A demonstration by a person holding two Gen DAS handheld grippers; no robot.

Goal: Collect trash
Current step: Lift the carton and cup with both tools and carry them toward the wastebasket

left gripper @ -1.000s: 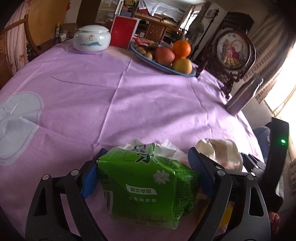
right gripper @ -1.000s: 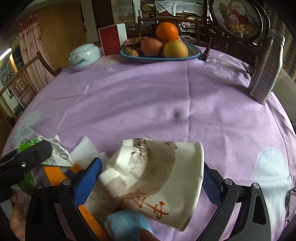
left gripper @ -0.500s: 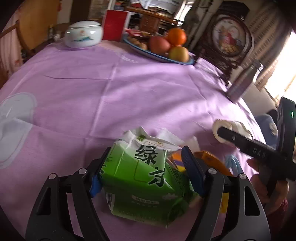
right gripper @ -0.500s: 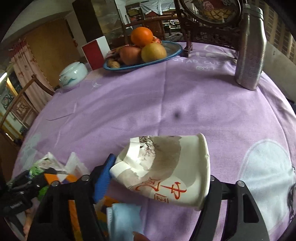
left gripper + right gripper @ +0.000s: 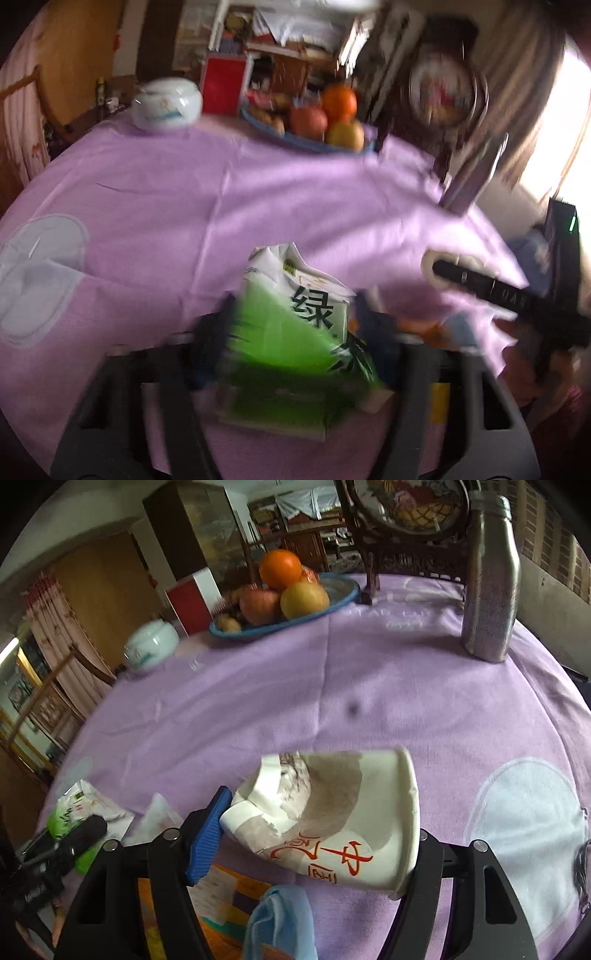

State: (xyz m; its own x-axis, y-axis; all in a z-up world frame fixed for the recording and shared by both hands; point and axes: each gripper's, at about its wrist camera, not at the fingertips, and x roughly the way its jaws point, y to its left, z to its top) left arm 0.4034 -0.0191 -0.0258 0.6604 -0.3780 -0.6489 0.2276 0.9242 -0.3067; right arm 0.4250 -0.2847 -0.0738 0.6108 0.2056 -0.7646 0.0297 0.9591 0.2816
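Green packet: in the left wrist view we see the green and white packet (image 5: 295, 332) low at centre, between the blue pads of the left hand-held gripper (image 5: 295, 328), whose jaws are closing on it; the frame is blurred there, so we judge that the pads press its sides but cannot be sure.
Paper cup: in the right wrist view the crushed white paper cup (image 5: 332, 819) with red characters sits low at centre, lying sideways, clamped between the pads of the right hand-held gripper (image 5: 317, 830).
Other litter: at the lower left of the right wrist view we see a white tissue (image 5: 159, 812), orange paper (image 5: 221, 893) and a light blue cloth (image 5: 280, 919) under the jaws.
Bench: a purple cloth (image 5: 332, 686) covers the bench.
Far side: a fruit plate (image 5: 340, 598) sits at upper centre, a white lidded jar (image 5: 149, 646) at upper left, and a metal flask (image 5: 489, 579) stands upright at upper right.
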